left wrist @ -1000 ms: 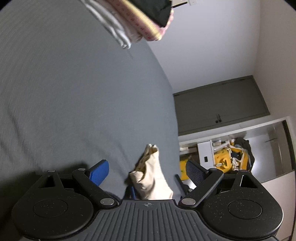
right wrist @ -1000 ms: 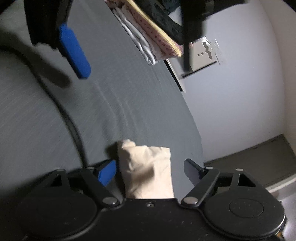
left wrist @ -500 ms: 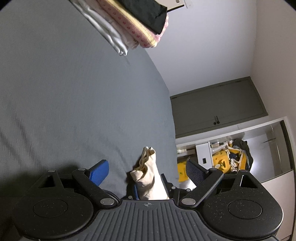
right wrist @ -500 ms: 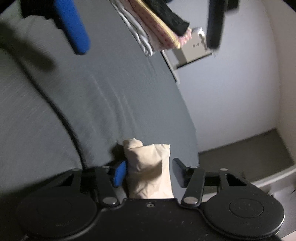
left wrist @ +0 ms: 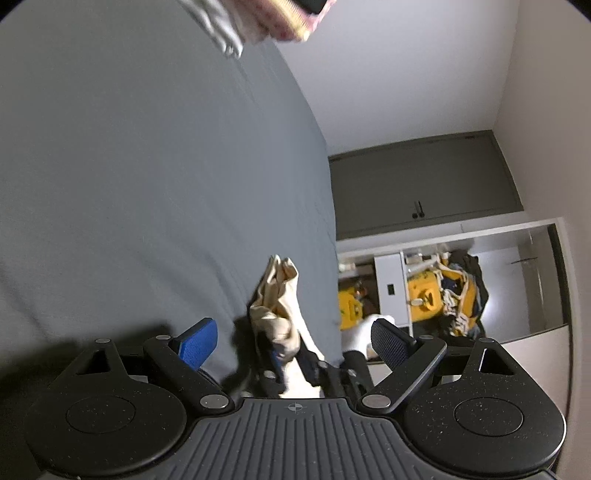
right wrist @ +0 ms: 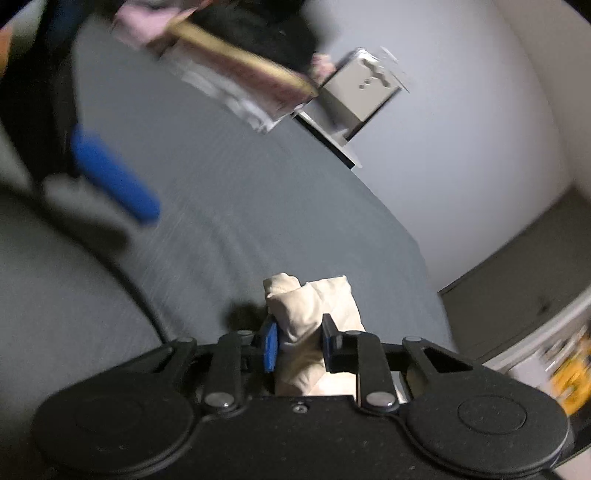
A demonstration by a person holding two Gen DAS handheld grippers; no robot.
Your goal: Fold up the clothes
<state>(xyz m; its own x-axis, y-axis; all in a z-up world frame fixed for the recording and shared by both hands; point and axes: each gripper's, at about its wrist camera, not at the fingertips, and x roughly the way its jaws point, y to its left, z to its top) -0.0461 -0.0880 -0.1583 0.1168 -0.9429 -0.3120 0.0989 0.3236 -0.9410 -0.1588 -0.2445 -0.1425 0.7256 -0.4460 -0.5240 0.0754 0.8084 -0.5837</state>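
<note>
Right gripper (right wrist: 299, 345) at lower centre, jaws pinched nearly together on cloth (right wrist: 314, 317). Left gripper (left wrist: 291, 341) at lower centre, jaws spread wide, holding nothing.

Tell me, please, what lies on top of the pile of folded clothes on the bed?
A black garment tops the pile of folded clothes, above a pink dotted layer. Blur and the frame edge hide anything further.

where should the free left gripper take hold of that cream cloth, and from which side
Probably the loose bunched end of the cream cloth, come at straight ahead. The right gripper already pinches the near part, and the left gripper is open with that end standing up from the gray bed.
</note>
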